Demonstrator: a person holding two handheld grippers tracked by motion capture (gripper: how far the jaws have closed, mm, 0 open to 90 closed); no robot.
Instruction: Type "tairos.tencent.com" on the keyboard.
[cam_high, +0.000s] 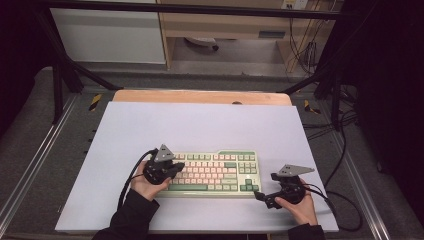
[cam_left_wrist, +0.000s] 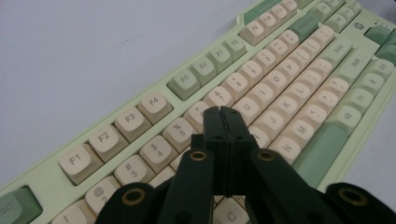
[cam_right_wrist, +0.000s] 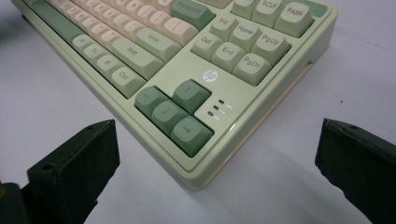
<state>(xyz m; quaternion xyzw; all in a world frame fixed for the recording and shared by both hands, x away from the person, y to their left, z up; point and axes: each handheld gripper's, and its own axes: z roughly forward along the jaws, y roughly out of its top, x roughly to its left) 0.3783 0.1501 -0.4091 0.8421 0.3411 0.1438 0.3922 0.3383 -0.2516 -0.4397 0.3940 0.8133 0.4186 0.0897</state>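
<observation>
my left gripper (cam_high: 176, 167) sits over the left end of the keyboard (cam_high: 212, 173), low and left of centre in the high view, with my hand wrapped round its body from below. in the left gripper view my two black jaws rise from the bottom middle of the frame pressed flat together, no gap between them and nothing caught in them; their joined tip (cam_left_wrist: 223, 114) hangs above the cream letter keys just below the number row, and i cannot tell whether it touches a key. the f1 to f4 keys (cam_left_wrist: 116, 133) run up to the left of it, and the green space bar (cam_left_wrist: 322, 151) lies at the right.

my right gripper (cam_high: 260, 196) rests at the lower right of the high view, just off the keyboard's near right corner. in the right gripper view my jaws stand wide apart, one at the lower left edge and one at the right edge, and they hold nothing. the keyboard's corner with the green arrow keys (cam_right_wrist: 175, 114) lies between them, apart from both.

the keyboard itself lies flat on the pale mat (cam_high: 200, 125), in the lower middle of the high view.
</observation>
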